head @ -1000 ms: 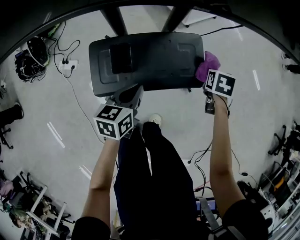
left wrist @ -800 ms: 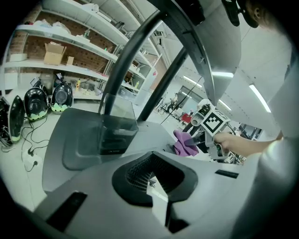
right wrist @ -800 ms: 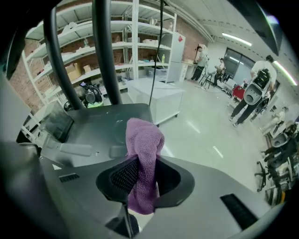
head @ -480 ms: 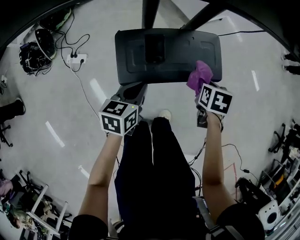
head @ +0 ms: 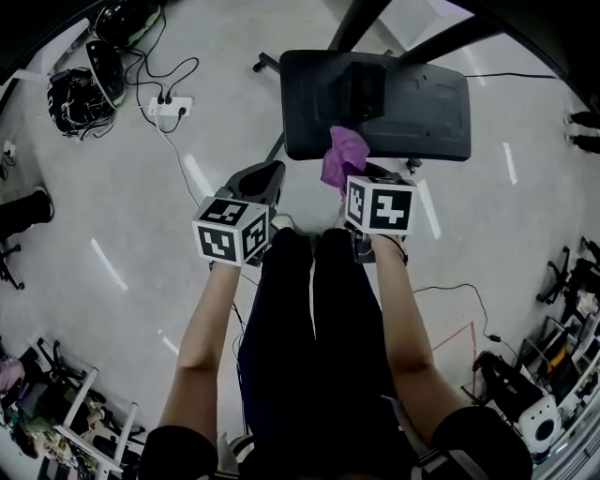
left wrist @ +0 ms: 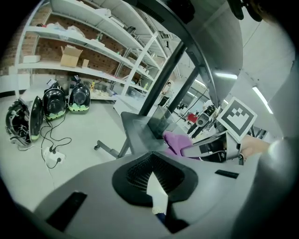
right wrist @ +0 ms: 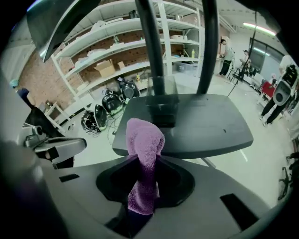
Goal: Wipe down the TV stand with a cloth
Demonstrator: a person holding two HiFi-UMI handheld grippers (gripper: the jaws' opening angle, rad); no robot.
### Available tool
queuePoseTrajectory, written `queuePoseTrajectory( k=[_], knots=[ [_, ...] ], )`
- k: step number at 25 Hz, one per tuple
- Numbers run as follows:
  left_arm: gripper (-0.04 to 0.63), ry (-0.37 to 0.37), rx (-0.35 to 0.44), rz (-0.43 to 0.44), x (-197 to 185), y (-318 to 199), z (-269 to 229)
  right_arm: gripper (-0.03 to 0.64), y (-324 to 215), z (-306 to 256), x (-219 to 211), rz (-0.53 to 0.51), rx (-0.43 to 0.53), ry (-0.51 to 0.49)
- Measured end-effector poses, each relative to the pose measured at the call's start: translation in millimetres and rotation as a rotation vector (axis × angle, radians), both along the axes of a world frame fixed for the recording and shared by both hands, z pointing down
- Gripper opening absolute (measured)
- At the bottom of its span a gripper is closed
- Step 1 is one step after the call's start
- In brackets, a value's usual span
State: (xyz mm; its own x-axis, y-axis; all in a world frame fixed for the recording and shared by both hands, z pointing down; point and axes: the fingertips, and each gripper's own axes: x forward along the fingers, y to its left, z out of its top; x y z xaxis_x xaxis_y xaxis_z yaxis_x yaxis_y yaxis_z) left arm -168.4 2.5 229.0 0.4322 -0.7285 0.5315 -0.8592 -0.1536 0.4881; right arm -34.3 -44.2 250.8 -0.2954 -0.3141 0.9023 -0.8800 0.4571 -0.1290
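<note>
The TV stand's dark grey base plate lies on the floor ahead of me, with two black posts rising from it. A purple cloth rests on the plate's near edge, left of its middle. My right gripper is shut on the cloth, which sticks up out of its jaws in front of the plate. My left gripper hangs over the bare floor left of the plate, jaws together and nothing held. In the left gripper view the cloth and the plate lie to its right.
A power strip with cables and dark bags lie on the floor at far left. The person's legs stand just behind the plate. Shelving lines the wall. Chair bases and gear crowd the right edge.
My right gripper has carried the purple cloth left along the base plate's near edge, from its right end to left of middle. The left gripper has stayed beside the plate.
</note>
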Motion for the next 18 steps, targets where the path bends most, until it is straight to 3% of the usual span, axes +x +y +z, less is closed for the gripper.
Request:
queuePoseTrajectory(
  k=[10,18],
  knots=[
    [0.006,0.020,-0.020,-0.054,-48.1,10.7,15.1,0.103,6.0,22.6,-110.8,-0.099,-0.051,-0.059],
    [0.006,0.034,-0.027,-0.058,-43.3,-0.7,22.5,0.103,-5.6,32.9,-118.3,-0.157,-0.057,-0.044]
  ],
)
